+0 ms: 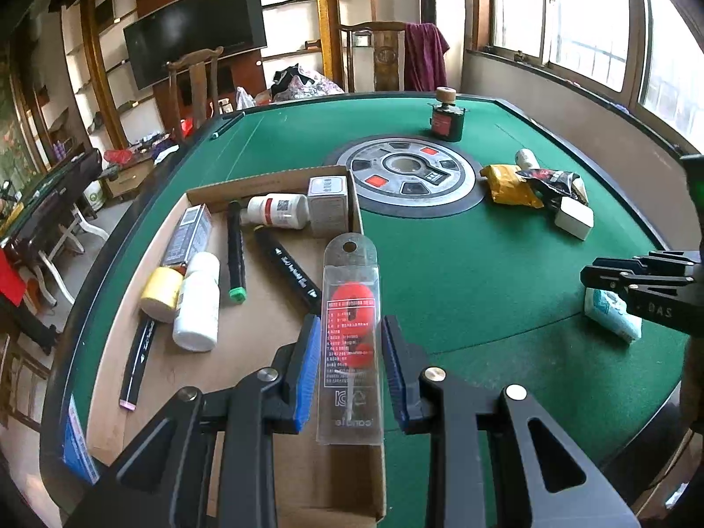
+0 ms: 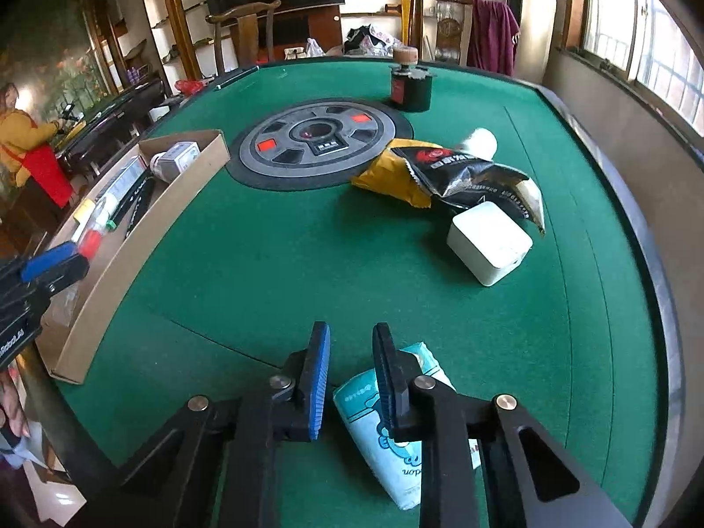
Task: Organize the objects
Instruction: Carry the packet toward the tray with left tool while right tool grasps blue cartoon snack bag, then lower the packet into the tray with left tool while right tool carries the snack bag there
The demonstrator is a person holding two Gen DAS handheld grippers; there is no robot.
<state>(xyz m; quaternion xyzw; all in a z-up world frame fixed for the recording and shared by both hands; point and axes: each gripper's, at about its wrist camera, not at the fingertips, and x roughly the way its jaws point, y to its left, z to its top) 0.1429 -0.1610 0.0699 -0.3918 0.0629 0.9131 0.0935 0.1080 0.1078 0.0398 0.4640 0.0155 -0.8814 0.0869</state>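
Clear plastic blister pack with red discs [image 1: 350, 330]: lies over right wall of shallow cardboard tray [image 1: 264, 321], lower centre of left view, between left gripper [image 1: 348, 343] fingers, spread, gaps either side, likely just released for sorting. Tray holds bottles, markers. Right gripper [image 2: 350, 367] fingers parted above light-blue tissue packet [image 2: 387, 440] on green tabletop [image 2: 264, 264], probably next pick.

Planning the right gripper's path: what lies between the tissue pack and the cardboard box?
Only bare green felt between tissue pack and cardboard box, per the right wrist view.
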